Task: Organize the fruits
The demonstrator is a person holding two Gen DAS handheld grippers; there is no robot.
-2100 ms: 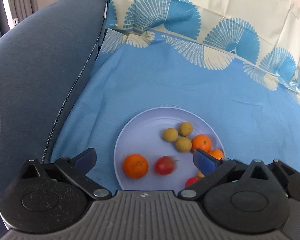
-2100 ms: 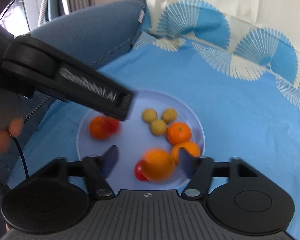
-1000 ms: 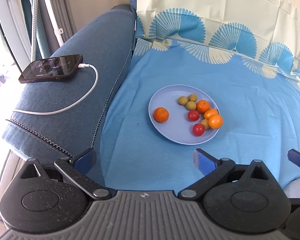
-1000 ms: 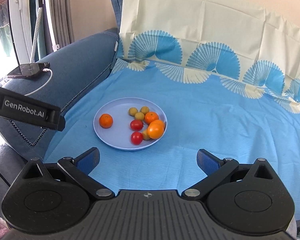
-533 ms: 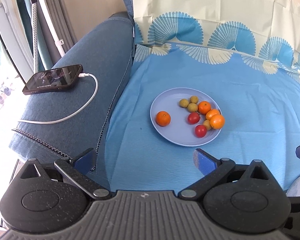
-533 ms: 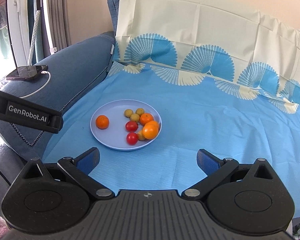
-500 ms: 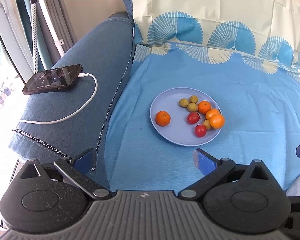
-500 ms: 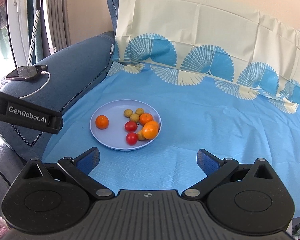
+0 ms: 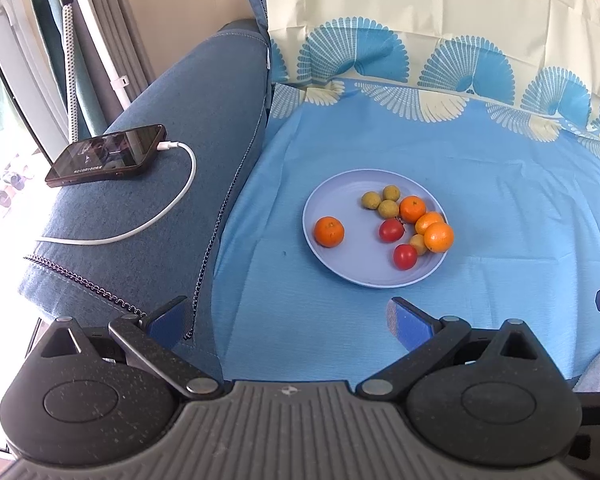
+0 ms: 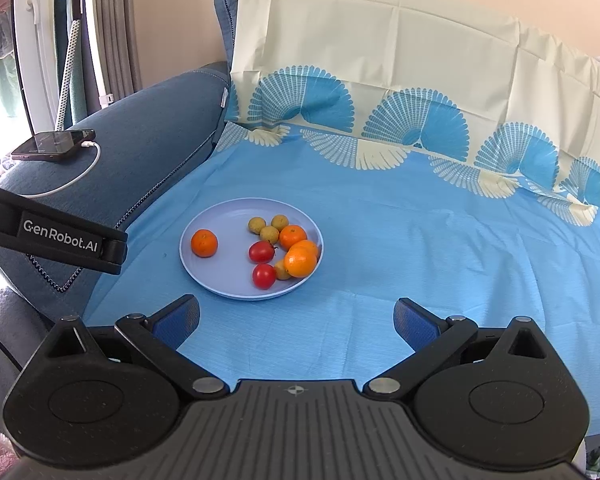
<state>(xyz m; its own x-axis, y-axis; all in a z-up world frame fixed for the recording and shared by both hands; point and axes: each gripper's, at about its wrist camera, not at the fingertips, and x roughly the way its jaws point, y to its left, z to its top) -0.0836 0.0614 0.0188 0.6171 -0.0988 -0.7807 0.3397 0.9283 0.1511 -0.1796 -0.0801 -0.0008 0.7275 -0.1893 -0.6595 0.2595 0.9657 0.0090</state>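
A pale blue plate (image 9: 340,268) (image 10: 224,280) lies on the blue cloth of a sofa seat. It carries several oranges, two red tomatoes and several small yellow-green fruits. One orange (image 9: 329,231) (image 10: 204,243) sits alone on the plate's left side; the others cluster on the right around a larger orange (image 9: 438,237) (image 10: 300,261). A tomato (image 9: 405,256) (image 10: 264,276) lies nearest the front rim. My left gripper (image 9: 288,316) hangs open, well back from the plate. Beside it my right gripper (image 10: 296,316) is open and empty too.
A phone (image 9: 106,155) (image 10: 54,144) on a white charging cable (image 9: 156,216) rests on the blue sofa arm at the left. A cream and blue patterned cloth (image 10: 400,80) covers the backrest. The left gripper's body (image 10: 52,236) crosses the right wrist view at the left.
Both grippers have pulled up and back from the plate, which now looks small and far. An orange between the right fingers two seconds ago now lies on the plate. Both stay open.
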